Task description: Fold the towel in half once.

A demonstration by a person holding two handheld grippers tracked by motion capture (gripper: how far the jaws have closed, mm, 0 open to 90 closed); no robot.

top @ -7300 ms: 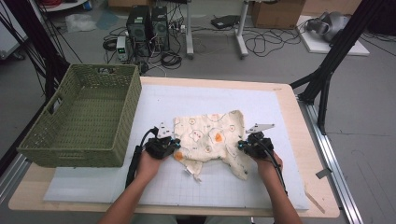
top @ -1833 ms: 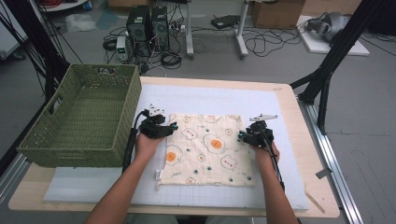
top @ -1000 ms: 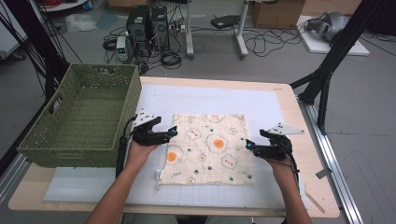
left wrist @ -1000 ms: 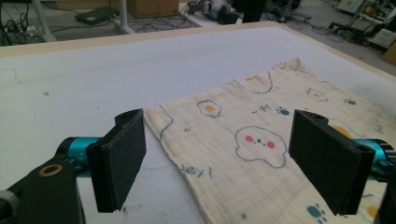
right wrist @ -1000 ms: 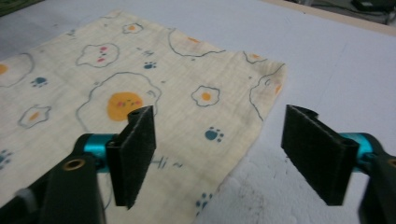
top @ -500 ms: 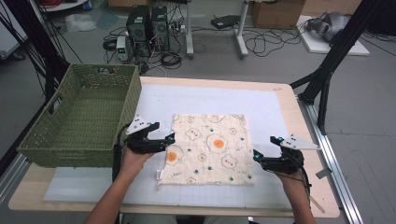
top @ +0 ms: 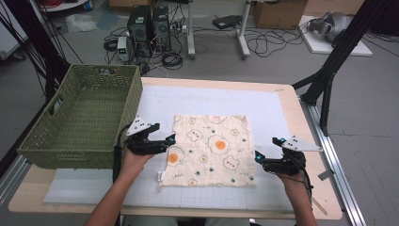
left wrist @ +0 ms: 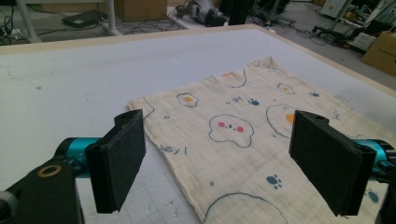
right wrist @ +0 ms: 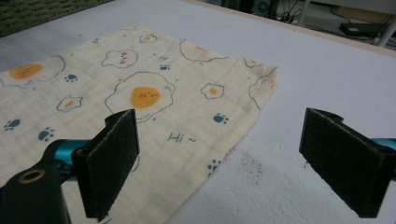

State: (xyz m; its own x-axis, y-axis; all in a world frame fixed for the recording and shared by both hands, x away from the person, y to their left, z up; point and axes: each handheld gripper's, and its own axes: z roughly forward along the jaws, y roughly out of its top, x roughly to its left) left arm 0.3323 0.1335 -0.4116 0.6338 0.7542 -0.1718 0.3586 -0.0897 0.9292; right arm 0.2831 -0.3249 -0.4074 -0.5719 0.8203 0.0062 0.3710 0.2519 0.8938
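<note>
Cream cloth [top: 209, 149] lies flat on the mat [top: 273, 108]; left gripper [top: 170, 141] and right gripper [top: 258, 157] flank it, jaws apart, empty.

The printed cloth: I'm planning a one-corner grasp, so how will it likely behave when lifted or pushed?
The printed cloth lies thin and flat on the white mat, with faint wrinkles, so it is probably floppy and would drape from one corner. It looks light for its size. Pushed, it would likely bunch or fold rather than slide whole, since its edges look soft and wavy.
</note>
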